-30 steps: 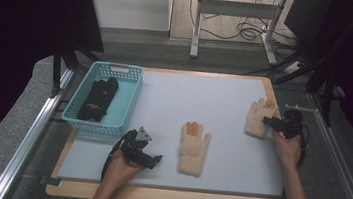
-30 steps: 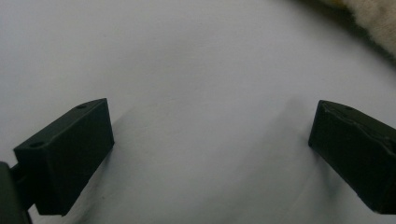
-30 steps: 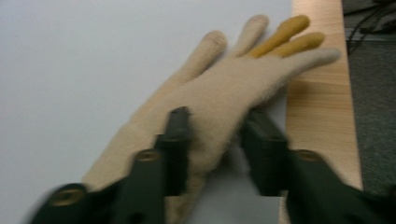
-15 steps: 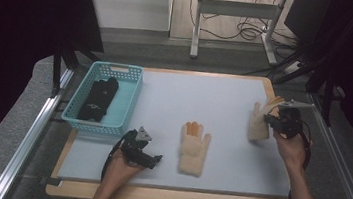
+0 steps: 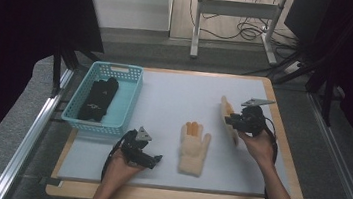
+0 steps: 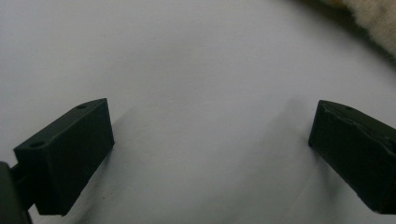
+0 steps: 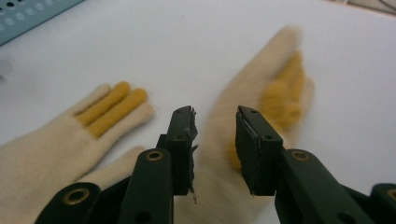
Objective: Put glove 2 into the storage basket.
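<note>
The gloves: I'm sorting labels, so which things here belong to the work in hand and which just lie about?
In the job: right gripper, cream glove beside it, cream glove mid-table.
Lying about: blue basket, black things inside it, left gripper, jaws open over the bare table.

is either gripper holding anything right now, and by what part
Neither holds anything. The right gripper has just been opening; the cream glove lies blurred between its jaws, not pinched. The left gripper is open over the bare table.
</note>
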{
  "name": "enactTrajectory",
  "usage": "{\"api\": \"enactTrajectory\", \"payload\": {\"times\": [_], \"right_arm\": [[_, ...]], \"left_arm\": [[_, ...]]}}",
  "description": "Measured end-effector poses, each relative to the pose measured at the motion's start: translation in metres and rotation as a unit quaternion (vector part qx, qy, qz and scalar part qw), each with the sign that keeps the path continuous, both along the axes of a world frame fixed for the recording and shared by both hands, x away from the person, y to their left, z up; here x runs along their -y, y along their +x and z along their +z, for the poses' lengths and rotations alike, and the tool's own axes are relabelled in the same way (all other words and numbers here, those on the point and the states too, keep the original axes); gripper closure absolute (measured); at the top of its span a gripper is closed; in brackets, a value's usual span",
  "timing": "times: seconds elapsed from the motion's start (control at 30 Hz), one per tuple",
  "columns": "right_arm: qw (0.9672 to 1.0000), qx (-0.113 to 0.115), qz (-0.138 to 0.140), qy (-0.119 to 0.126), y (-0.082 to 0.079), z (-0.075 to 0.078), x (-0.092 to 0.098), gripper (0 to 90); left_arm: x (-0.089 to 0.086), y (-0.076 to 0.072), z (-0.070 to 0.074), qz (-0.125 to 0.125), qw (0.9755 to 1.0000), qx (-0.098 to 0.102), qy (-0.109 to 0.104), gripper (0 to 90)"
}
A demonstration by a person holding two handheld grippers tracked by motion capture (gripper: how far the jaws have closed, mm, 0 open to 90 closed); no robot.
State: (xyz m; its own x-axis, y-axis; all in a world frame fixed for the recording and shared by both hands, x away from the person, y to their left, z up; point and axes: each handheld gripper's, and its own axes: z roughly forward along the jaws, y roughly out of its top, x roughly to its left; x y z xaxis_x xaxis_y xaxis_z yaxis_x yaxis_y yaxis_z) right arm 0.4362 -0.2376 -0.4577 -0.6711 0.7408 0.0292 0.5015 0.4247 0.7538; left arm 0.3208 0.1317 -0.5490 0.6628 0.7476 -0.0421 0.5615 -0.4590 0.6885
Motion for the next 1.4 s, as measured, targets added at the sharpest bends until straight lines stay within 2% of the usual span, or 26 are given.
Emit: {"api": "enactTrajectory", "payload": {"times": [0.13, 0.2, 0.27, 0.37, 0.57, 0.67, 0.77, 0.87, 0.97, 1.07, 1.1, 1.17, 1.23, 1.3, 1.37, 1.4], "right_arm": [[0.9999, 0.01, -0.002, -0.011, 0.003, 0.003, 0.004, 66.3], [0.9999, 0.007, -0.002, -0.013, 0.005, 0.0, 0.008, 65.4], [0.9998, -0.003, 0.013, -0.012, 0.007, -0.006, 0.01, 61.8], [0.999, -0.008, 0.037, -0.025, 0.009, -0.017, 0.006, 55.2], [0.9947, 0.006, 0.078, -0.067, 0.017, -0.038, -0.012, 44.3], [0.9927, 0.003, 0.093, -0.077, 0.023, -0.047, -0.018, 44.7], [0.9917, 0.008, 0.077, -0.103, 0.023, -0.054, -0.024, 54.4], [0.9947, 0.01, 0.051, -0.088, 0.019, -0.051, -0.021, 59.8], [0.9968, 0.033, -0.006, -0.073, 0.011, -0.041, -0.015, 60.7], [0.9969, 0.033, -0.053, -0.048, 0.006, -0.031, -0.012, 58.7], [0.9975, 0.025, -0.054, -0.039, 0.006, -0.029, -0.013, 55.9], [0.9986, 0.014, -0.039, -0.034, 0.007, -0.029, -0.018, 47.7], [0.9988, 0.025, -0.032, -0.026, 0.008, -0.025, -0.019, 44.2], [0.9991, 0.026, -0.027, -0.02, 0.012, -0.023, -0.016, 44.1], [0.9991, 0.024, -0.01, -0.035, 0.018, -0.023, -0.013, 44.6], [0.9989, 0.015, 0.011, -0.044, 0.02, -0.026, -0.011, 44.8]], "left_arm": [[0.0, 0.0, 0.0, -0.001, 1.0, 0.0, 0.002, 0.3], [0.0, 0.0, 0.0, -0.001, 1.0, 0.0, 0.002, 0.3], [0.0, 0.0, 0.0, 0.0, 1.0, 0.0, 0.0, 0.3], [0.0, 0.0, 0.0, 0.0, 1.0, 0.0, 0.0, 0.3], [0.0, 0.0, 0.0, 0.0, 1.0, 0.0, 0.0, 0.3], [0.0, 0.0, 0.0, -0.001, 1.0, 0.0, 0.002, 0.3], [0.0, 0.0, 0.0, -0.001, 1.0, 0.0, 0.002, 0.3], [0.0, 0.0, 0.0, -0.001, 1.0, 0.0, 0.002, 0.3], [0.0, 0.0, 0.0, -0.001, 1.0, -0.001, 0.002, 0.3], [0.0, 0.0, 0.0, -0.001, 1.0, -0.001, 0.001, 0.3], [0.0, 0.0, 0.0, -0.001, 1.0, -0.001, 0.002, 0.3], [0.0, 0.0, 0.0, 0.0, 1.0, 0.0, 0.0, 0.3], [0.0, 0.0, 0.0, 0.0, 1.0, 0.0, 0.0, 0.3], [0.0, 0.0, 0.0, 0.0, 1.0, 0.0, 0.0, 0.3], [0.0, 0.0, 0.0, 0.0, 1.0, 0.0, 0.0, 0.3], [0.0, 0.0, 0.0, 0.001, 1.0, 0.0, -0.002, 0.3]]}}
